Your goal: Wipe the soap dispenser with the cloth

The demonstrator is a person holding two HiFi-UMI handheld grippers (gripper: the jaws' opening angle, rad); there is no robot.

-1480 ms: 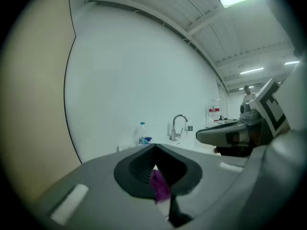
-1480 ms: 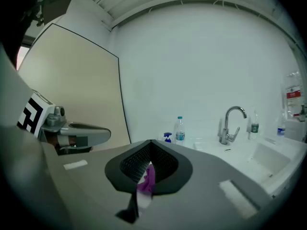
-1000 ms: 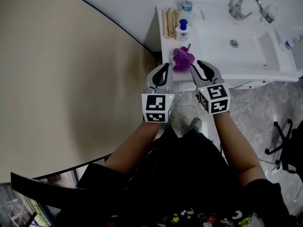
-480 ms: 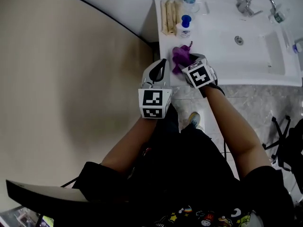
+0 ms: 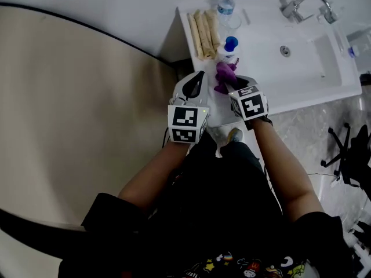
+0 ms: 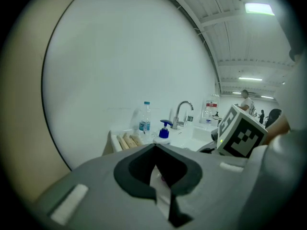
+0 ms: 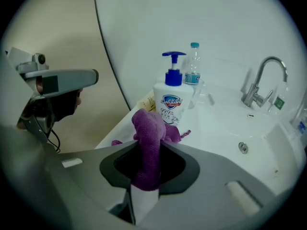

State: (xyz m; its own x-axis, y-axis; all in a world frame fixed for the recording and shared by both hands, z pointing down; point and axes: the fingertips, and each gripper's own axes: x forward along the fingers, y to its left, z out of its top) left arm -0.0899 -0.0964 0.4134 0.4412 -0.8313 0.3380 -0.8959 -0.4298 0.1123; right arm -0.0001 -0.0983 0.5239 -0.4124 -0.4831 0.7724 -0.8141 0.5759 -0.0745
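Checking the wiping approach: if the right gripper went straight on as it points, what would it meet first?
Most likely the soap dispenser, beyond the purple cloth that the right gripper holds; depth is hard to judge.

The white sink counter (image 5: 295, 88) carries beige rolls (image 5: 203, 30) along its left edge, a water bottle (image 5: 226, 4) at its back left corner, a soap dispenser (image 5: 230, 45) just beside the rolls, a faucet (image 5: 301, 4) at the back edge, and the trailing ends of a purple cloth (image 5: 225, 77) nearer the front.
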